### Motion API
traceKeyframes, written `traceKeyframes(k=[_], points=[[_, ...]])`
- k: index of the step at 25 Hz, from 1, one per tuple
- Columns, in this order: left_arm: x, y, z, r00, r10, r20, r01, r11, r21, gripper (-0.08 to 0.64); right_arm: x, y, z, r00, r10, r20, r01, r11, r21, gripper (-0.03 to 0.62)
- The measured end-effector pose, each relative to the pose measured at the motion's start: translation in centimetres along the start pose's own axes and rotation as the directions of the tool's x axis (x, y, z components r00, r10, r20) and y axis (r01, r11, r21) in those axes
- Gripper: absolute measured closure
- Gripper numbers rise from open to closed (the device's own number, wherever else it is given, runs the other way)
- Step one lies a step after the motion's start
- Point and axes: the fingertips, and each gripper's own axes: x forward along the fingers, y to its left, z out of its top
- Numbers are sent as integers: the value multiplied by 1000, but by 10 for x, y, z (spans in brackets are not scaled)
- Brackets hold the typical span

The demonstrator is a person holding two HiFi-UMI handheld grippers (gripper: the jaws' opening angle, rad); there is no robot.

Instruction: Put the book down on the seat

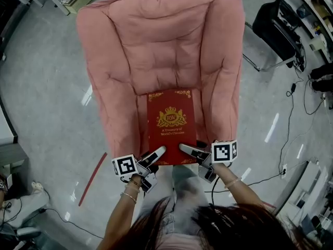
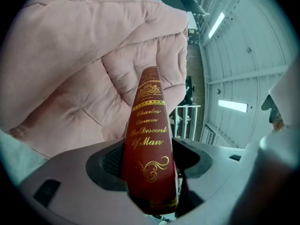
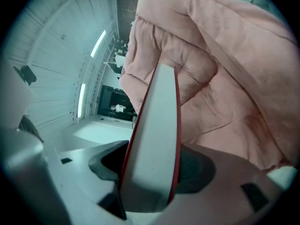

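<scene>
- left gripper: jaws clamped on the book's spine, at its near left corner.
- right gripper: jaws clamped on the page edge, at the near right corner.
- book: red, gilt crest, cover up, over the front of the seat; whether it touches the cushion cannot be told.
- chair: pink, padded, on a grey floor.

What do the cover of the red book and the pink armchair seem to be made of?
Red hardcover book: smooth cover, perhaps leather or imitation, with faint sheen and gold stamped lettering. Pink padded armchair: soft matte fabric over thick stuffing, judging by tufted seams and wrinkles.
</scene>
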Motion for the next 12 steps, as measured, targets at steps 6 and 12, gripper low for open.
traceKeyframes(k=[6,12], points=[[8,13,3,1000,15,-6,-15,1000,-24,282,7,-16,2,1000,3,2,-3,1000,18,298],[15,30,5,1000,28,-1,-28,997,-70,281,15,-35,2,1000,-2,-7,2,999,40,298]])
